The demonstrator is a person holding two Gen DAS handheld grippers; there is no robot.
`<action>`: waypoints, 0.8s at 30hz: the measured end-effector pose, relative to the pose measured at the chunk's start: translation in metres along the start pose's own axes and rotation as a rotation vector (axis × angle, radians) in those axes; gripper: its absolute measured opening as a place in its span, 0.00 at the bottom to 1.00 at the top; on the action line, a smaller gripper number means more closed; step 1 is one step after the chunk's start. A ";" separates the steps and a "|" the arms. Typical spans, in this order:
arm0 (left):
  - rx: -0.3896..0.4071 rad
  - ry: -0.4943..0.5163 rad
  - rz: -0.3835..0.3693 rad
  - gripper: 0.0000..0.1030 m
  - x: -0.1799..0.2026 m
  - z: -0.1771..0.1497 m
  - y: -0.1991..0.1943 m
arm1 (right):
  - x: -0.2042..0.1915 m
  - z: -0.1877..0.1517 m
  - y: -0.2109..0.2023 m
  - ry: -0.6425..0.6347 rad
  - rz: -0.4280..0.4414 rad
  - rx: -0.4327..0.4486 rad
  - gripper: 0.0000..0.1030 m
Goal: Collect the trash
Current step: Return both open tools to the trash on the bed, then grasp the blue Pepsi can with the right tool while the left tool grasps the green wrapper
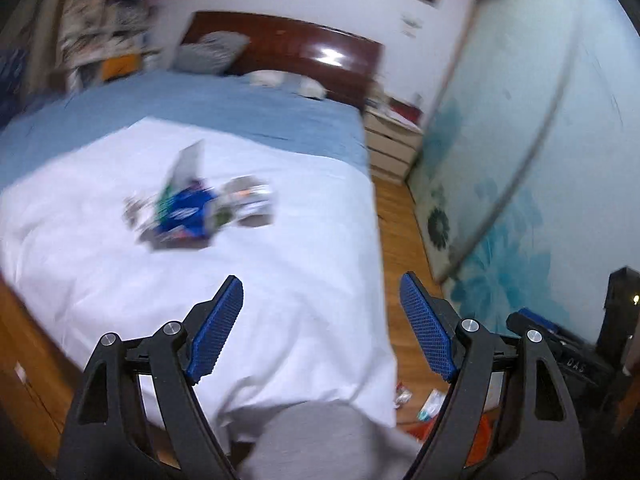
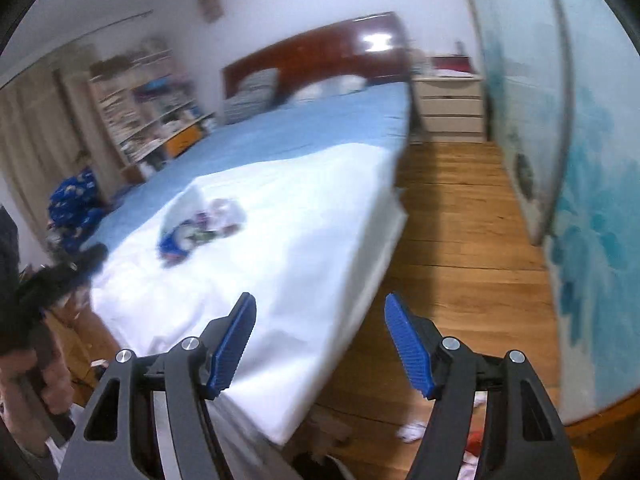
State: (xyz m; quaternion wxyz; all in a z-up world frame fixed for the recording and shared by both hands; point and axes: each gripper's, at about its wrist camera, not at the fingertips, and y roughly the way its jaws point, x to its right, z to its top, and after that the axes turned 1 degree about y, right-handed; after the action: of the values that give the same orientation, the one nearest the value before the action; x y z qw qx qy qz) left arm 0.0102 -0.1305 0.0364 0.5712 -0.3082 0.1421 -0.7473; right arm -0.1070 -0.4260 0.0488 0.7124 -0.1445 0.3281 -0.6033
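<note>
A pile of trash [image 1: 196, 210], with blue, green and silver wrappers, lies on the white sheet [image 1: 280, 272] of the bed; it is blurred. The same pile of trash [image 2: 200, 230] shows in the right wrist view. My left gripper [image 1: 320, 296] stands open above the near corner of the bed, nothing between its blue pads. My right gripper [image 2: 320, 312] is also open and empty, over the bed's right edge. Both are well short of the pile. More scraps of trash [image 1: 430, 402] lie on the floor by the bed's foot, and white and red bits [image 2: 414, 432] show below the right gripper.
The bed has a blue cover [image 1: 224, 108] and a dark wooden headboard [image 1: 304, 48]. A white nightstand [image 2: 448, 108] stands by a wardrobe with blue flower doors [image 1: 540, 160]. Wooden floor [image 2: 460, 240] runs beside the bed. Shelves [image 2: 148, 108] fill the far left. A hand [image 2: 36, 380] shows at the left.
</note>
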 end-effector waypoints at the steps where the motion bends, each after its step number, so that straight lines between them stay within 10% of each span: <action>1: 0.004 -0.029 0.012 0.78 -0.013 -0.004 0.000 | -0.008 -0.001 0.004 -0.005 0.010 -0.002 0.65; 12: 0.011 0.012 0.105 0.78 -0.056 -0.013 0.013 | -0.089 0.008 0.084 -0.092 0.124 -0.102 0.65; 24: 0.035 -0.145 0.155 0.78 -0.144 -0.005 -0.011 | -0.209 0.067 0.308 -0.053 0.199 -0.244 0.65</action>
State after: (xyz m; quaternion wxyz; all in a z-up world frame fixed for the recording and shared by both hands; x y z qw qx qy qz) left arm 0.0209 0.0073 -0.0043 0.6414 -0.3395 0.1106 -0.6790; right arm 0.1592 -0.1684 -0.0254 0.7543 -0.2127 0.3928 -0.4812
